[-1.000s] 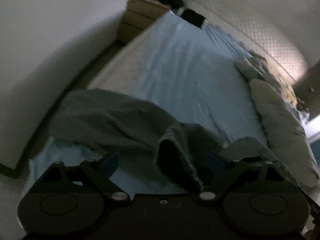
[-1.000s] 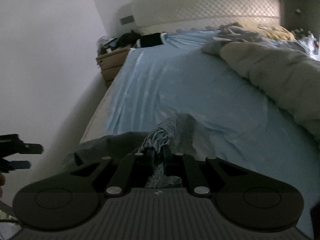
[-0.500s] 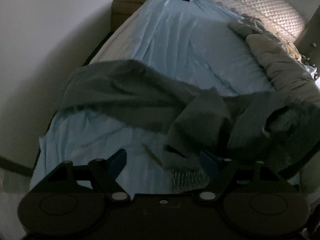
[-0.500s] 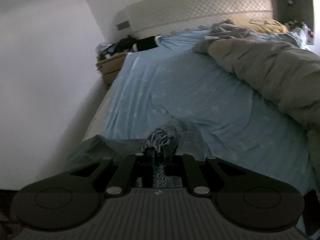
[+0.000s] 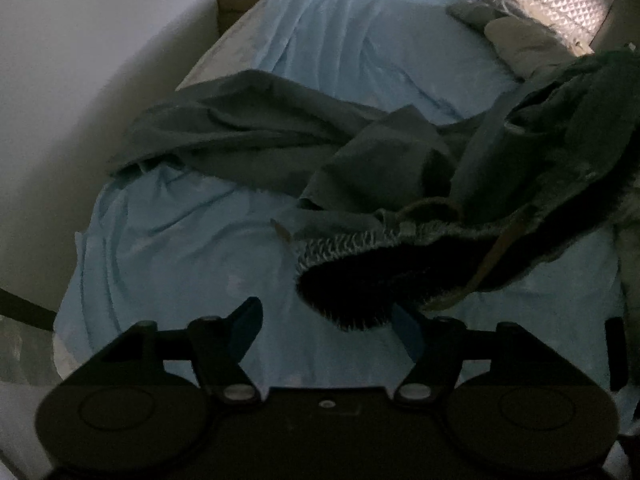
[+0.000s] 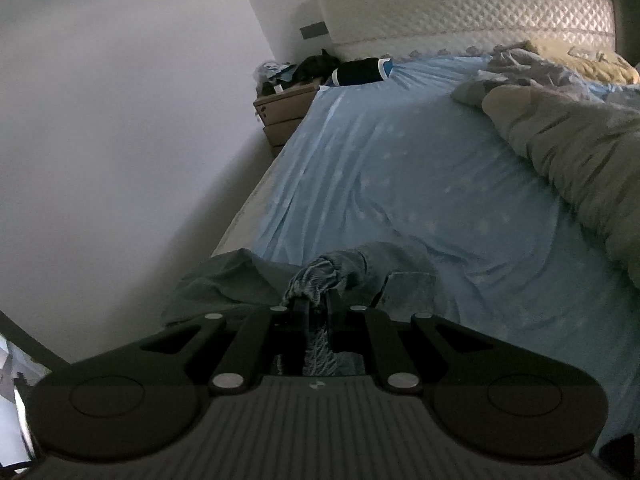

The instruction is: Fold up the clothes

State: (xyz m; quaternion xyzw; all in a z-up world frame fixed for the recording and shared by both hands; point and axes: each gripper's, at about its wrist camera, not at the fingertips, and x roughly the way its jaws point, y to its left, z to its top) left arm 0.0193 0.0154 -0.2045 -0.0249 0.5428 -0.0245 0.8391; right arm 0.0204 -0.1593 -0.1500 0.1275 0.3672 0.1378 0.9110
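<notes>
The left tool (image 5: pixel 326 320) has dropped toward the garment (image 5: pixel 280 148) on the bed (image 5: pixel 168 248), its jaws closing, spread around the fuzzy cuff. The right tool (image 6: pixel 318 304) is pinching a ribbed edge.

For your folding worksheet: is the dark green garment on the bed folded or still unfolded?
Unfolded. The dark green garment sprawls crumpled across the blue sheet, one ribbed cuff hanging open.

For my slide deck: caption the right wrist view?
Right gripper shut on grey-green garment's ribbed cuff above a blue-sheeted bed.
</notes>
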